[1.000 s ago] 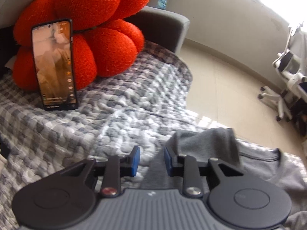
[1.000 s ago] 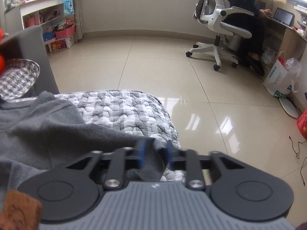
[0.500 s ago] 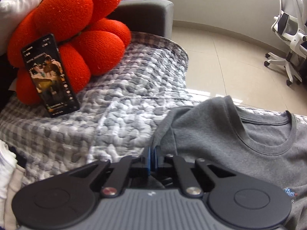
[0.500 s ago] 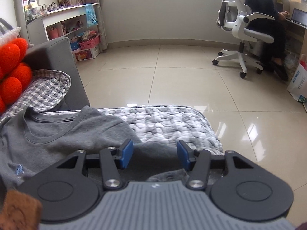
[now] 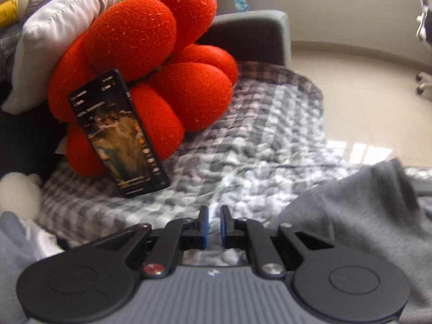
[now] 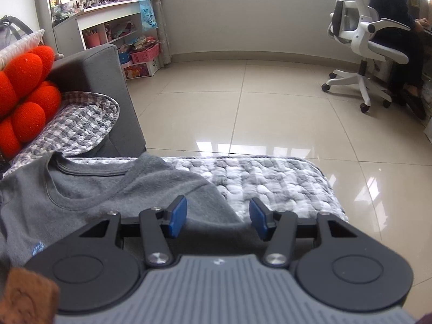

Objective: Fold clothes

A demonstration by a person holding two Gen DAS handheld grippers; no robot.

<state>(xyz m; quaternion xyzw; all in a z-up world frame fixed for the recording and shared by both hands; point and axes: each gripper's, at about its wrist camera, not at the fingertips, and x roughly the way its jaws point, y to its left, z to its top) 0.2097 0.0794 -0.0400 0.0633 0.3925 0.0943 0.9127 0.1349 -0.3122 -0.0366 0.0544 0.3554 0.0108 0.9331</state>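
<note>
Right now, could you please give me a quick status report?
Left gripper opening, nothing between fingers. Right gripper open over grey T-shirt. Phone leans against red cushion.

A grey sweatshirt [image 6: 89, 189] lies spread face-up on a grey-and-white checked blanket, filling the lower left of the right wrist frame; its ribbed round collar sits at the upper left; a small blue mark shows at the lower left; in the left wrist frame its bunched fabric [image 5: 364, 210] rises at the right edge.

Red cushion [image 5: 151, 62] — phone [image 5: 118, 132] leaning on it (screen lit), checkered blanket [image 5: 256, 145], white office chair [image 6: 364, 46]
</note>
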